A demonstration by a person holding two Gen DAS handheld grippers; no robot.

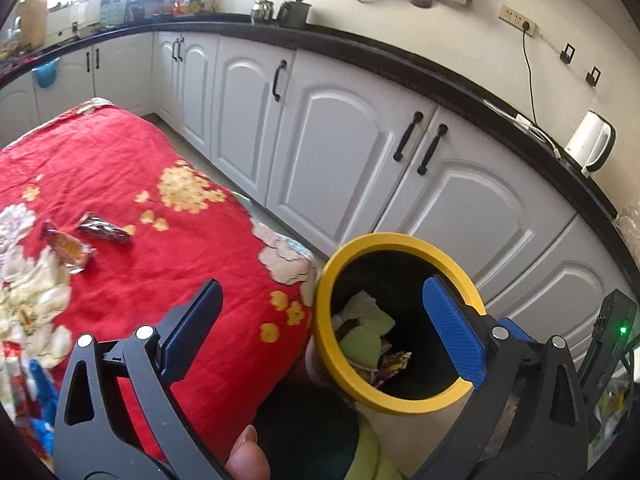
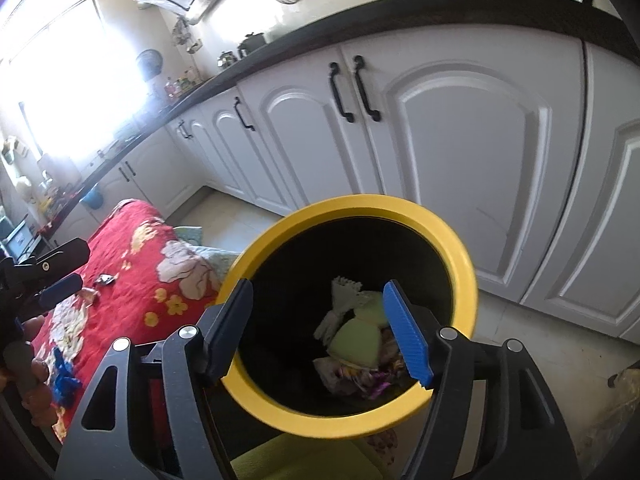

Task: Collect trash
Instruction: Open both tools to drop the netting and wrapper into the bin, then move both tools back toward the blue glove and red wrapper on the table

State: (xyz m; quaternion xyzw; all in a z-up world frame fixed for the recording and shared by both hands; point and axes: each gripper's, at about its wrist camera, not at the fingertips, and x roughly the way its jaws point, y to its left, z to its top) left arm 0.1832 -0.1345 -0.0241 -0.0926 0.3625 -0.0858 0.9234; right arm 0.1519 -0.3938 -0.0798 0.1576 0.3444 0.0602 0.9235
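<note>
Left wrist view looks down from near, facing the red cloth (image 1: pixel 140 200) at left and the yellow-rimmed bin (image 1: pixel 400 240) at right. Right wrist view sits close above the same bin (image 2: pixel 360 204), facing the white cabinets (image 2: pixel 460 128). Both views share bin, cloth and cabinets.

Left black-framed gripper with blue ribbed pads (image 1: pixel 320 328) spread wide, nothing between fingers, thumb (image 1: pixel 246 456) at frame base. Right black-framed gripper with blue ribbed pads (image 2: pixel 320 328) likewise parted, empty, angled downward.
</note>
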